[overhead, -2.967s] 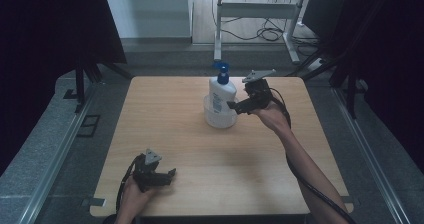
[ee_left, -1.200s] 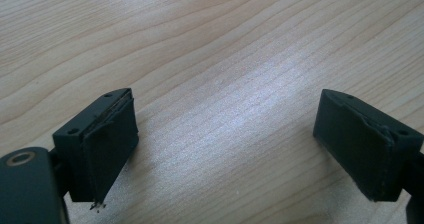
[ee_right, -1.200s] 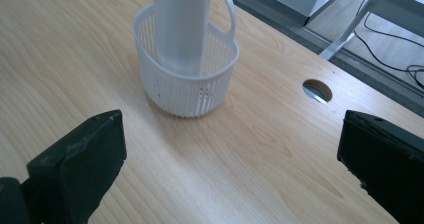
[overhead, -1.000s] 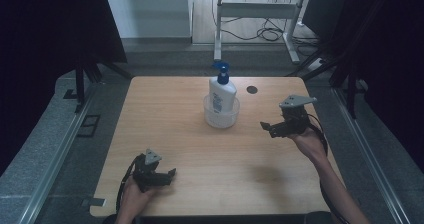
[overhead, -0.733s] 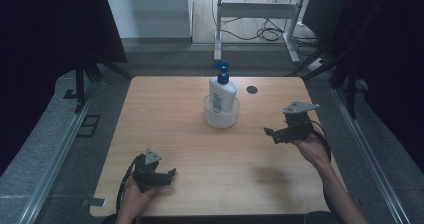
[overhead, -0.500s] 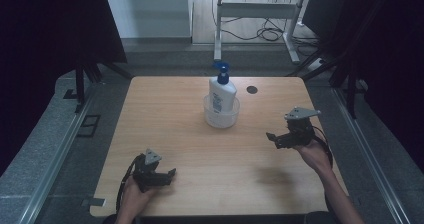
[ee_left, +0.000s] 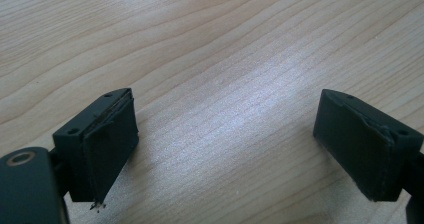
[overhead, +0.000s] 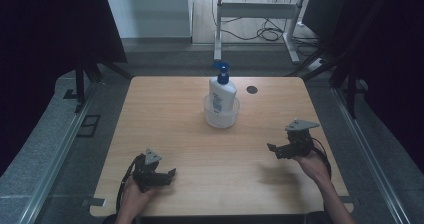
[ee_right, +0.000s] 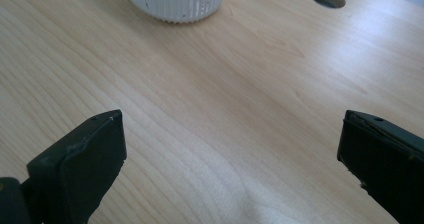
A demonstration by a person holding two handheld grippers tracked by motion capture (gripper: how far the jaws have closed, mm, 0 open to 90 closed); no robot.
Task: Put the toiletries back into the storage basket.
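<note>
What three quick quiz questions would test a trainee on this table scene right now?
1. True or false: the pump bottle stands inside the white bowl.
2. Which gripper is nearer the bowl: A) left gripper B) right gripper?
3. Fill in: the round hole in the table lies to the ____ of the bottle in the high view.

Key: 1 true; 2 B; 3 right.
</note>
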